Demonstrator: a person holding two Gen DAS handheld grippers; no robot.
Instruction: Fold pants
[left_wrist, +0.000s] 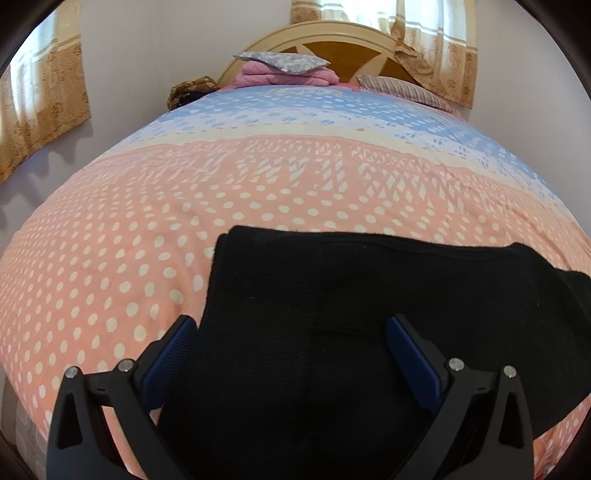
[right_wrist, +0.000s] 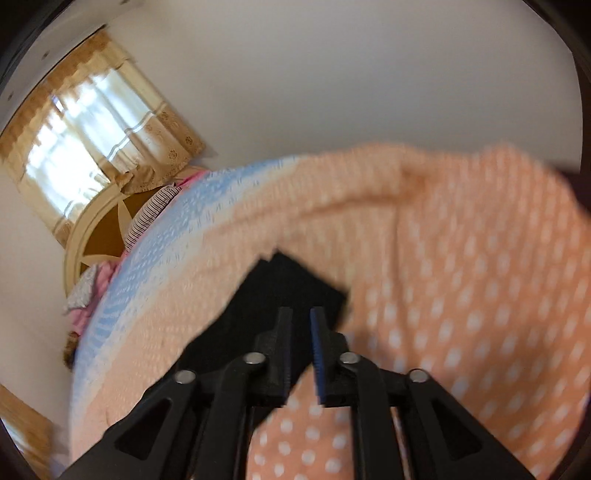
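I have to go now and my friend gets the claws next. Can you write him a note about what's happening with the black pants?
Left claw: wide open, hovering over the black pants, not pinching them.
Right claw: open just a narrow gap, nothing between the pads; the picture is blurry.
Pants: lying on the dotted bedspread, near the foot end of the bed, in a fairly neat shape with one straight edge.
Done: they look at least partly folded; how many folds, I can't tell.
Left: probably one more fold or a tidy-up, so check the far corner first.
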